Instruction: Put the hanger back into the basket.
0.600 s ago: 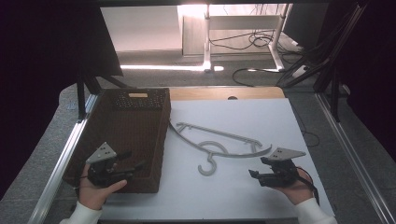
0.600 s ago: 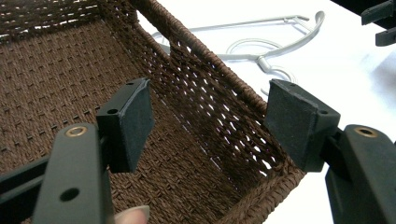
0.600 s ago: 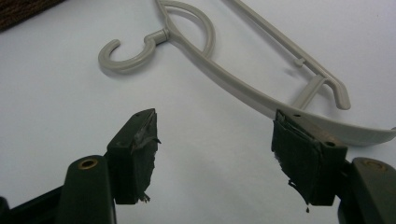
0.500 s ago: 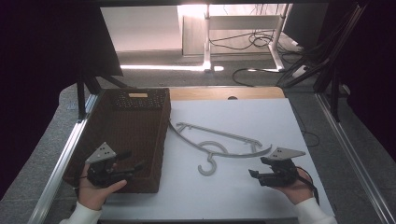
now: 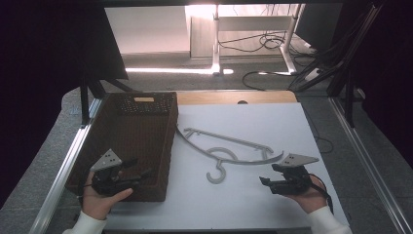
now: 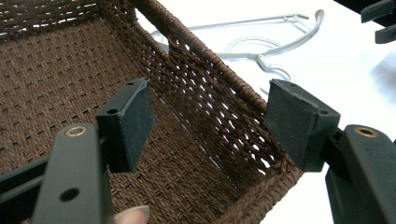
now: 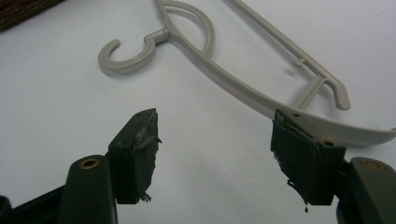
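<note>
A grey plastic clothes hanger point(image 5: 229, 147) lies flat on the white table point(image 5: 243, 200), its hook point(image 7: 126, 55) pointing toward the person. A brown woven basket point(image 5: 131, 141) stands at the left with nothing inside it. My left gripper point(image 5: 141, 173) hovers over the basket's near right corner, open, its pads point(image 6: 135, 121) astride the basket wall point(image 6: 219, 100). My right gripper point(image 5: 265, 181) rests near the table's front right, open and holding nothing, just short of the hanger's near arm point(image 7: 261, 100).
Metal rails point(image 5: 68, 165) run along both sides of the table. A wooden strip point(image 5: 234, 96) borders its far edge. Beyond it are desk legs and cables point(image 5: 265, 46) on the floor. The other gripper's jaws point(image 6: 380, 18) show at the top right of the left gripper view.
</note>
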Demonstrator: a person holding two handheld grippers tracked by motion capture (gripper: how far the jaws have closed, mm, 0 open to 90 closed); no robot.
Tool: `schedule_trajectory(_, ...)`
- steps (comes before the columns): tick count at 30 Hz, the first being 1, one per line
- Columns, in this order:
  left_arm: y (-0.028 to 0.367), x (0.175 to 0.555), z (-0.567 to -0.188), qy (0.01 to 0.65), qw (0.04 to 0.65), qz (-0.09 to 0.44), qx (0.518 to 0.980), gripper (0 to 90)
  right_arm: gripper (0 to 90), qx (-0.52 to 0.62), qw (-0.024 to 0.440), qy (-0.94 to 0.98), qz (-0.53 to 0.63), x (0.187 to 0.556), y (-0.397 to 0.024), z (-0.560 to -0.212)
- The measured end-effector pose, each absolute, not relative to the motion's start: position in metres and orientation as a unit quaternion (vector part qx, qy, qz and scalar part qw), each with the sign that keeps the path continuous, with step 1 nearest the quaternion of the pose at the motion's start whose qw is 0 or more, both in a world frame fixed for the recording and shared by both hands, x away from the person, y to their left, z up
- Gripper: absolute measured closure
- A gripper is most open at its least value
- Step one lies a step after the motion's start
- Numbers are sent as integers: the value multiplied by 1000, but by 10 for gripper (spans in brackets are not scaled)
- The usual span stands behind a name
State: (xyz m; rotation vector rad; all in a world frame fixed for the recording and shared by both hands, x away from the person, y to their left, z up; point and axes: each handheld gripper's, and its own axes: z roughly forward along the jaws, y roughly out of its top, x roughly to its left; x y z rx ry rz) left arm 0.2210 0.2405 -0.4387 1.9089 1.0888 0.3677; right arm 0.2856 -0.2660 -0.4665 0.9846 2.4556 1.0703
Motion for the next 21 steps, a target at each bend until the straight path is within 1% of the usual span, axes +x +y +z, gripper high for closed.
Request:
schedule_trajectory(12, 241, 221, -438, 440, 441, 149, 768, 316, 334, 341, 139, 853, 371, 287, -265, -464)
schedule_trajectory(21, 246, 222, -435, 442, 449, 153, 761, 316, 352, 328, 144, 860, 363, 299, -249, -450)
